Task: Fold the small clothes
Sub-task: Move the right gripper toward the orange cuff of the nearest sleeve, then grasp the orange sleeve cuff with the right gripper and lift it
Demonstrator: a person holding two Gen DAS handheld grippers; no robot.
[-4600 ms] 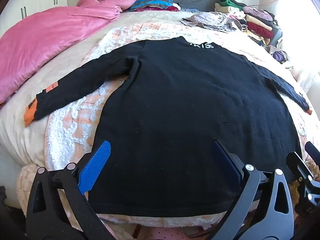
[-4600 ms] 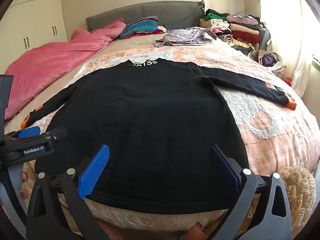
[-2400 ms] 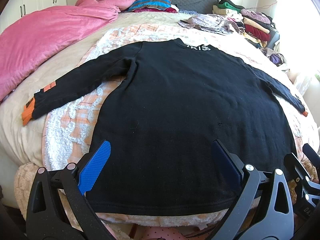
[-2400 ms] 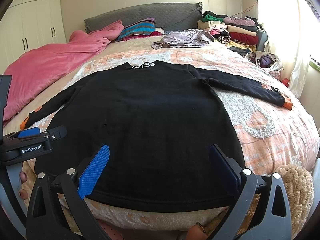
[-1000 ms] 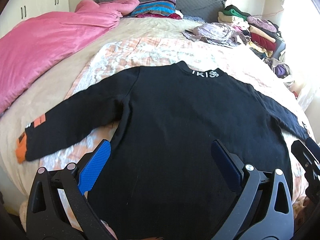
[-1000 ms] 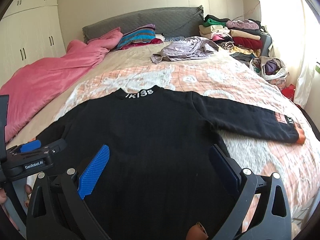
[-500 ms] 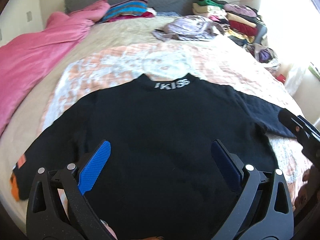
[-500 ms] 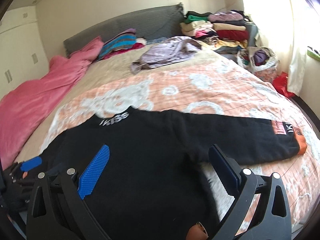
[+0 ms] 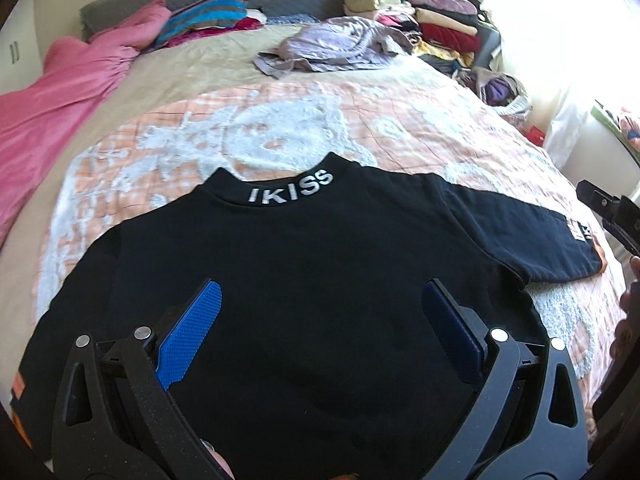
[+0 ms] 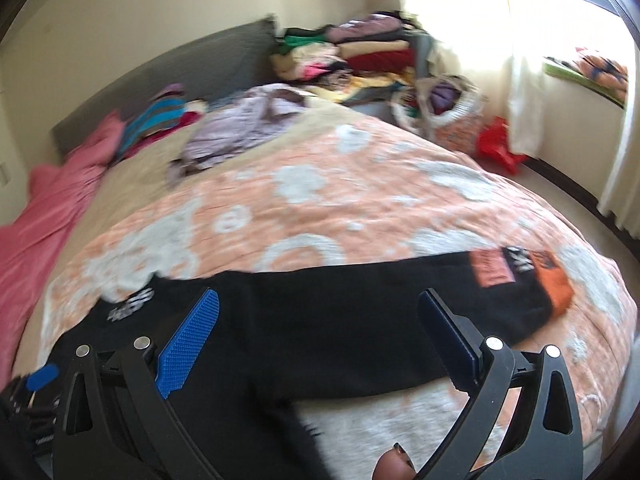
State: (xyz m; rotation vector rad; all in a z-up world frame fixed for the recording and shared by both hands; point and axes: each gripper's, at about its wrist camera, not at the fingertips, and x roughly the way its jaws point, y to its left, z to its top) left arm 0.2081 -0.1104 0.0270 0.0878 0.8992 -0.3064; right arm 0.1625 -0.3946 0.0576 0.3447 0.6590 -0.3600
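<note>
Free room and obstacles. Both tools, left (image 9: pixel 318 318) and right (image 10: pixel 316 334), hang wide open above the black top (image 9: pixel 304 280), which lies flat on the bed (image 9: pixel 400 128) and blocks nothing. The blanket (image 10: pixel 320 208) beyond the collar is bare up to the lilac heap (image 9: pixel 336 46). The pink quilt (image 9: pixel 52 96) bounds the left side. Stacked clothes (image 9: pixel 432 28) and a basket (image 10: pixel 448 108) crowd the far right corner. Bare blanket surrounds the right sleeve (image 10: pixel 400 296), open to approach.
</note>
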